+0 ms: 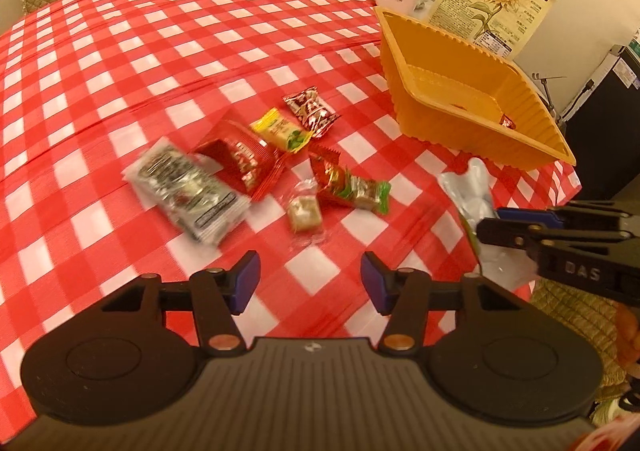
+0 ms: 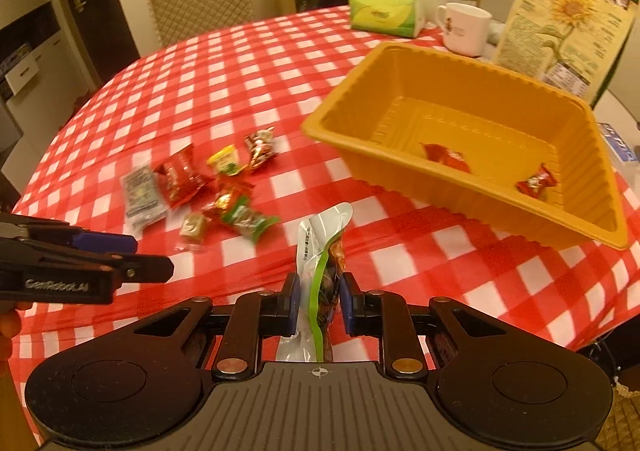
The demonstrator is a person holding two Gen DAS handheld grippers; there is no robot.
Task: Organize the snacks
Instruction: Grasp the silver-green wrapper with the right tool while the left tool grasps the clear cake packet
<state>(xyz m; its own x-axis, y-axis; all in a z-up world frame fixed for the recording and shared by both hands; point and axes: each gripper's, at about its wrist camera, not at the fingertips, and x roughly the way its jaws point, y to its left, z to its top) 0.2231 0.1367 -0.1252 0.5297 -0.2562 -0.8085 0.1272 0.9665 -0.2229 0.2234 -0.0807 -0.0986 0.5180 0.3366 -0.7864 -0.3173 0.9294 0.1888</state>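
Right wrist view shows the right claw clamped on a silver-and-green snack pouch, which stands on edge between the blue pads and pokes up toward the orange tray. The step in hand looks like carrying that pouch over to the tray. To do it well, the person would likely lift enough for the pouch's lower end to pass over the tray's near wall, move right and forward until the pouch hangs above the tray floor, and only then let go. The pouch is thin, floppy and pinched near one end, so it may swing or slip; a slow, level carry seems wise. Two red wrapped candies already lie in the tray, leaving plenty of bare floor.

The left claw is spread wide with nothing between its pads, hovering above the red-checked tabletop just short of the loose pile of snacks. That pile, to the left of the tray, holds a grey packet, a red packet, a yellow one and several small wrapped sweets, some overlapping, all blurred.
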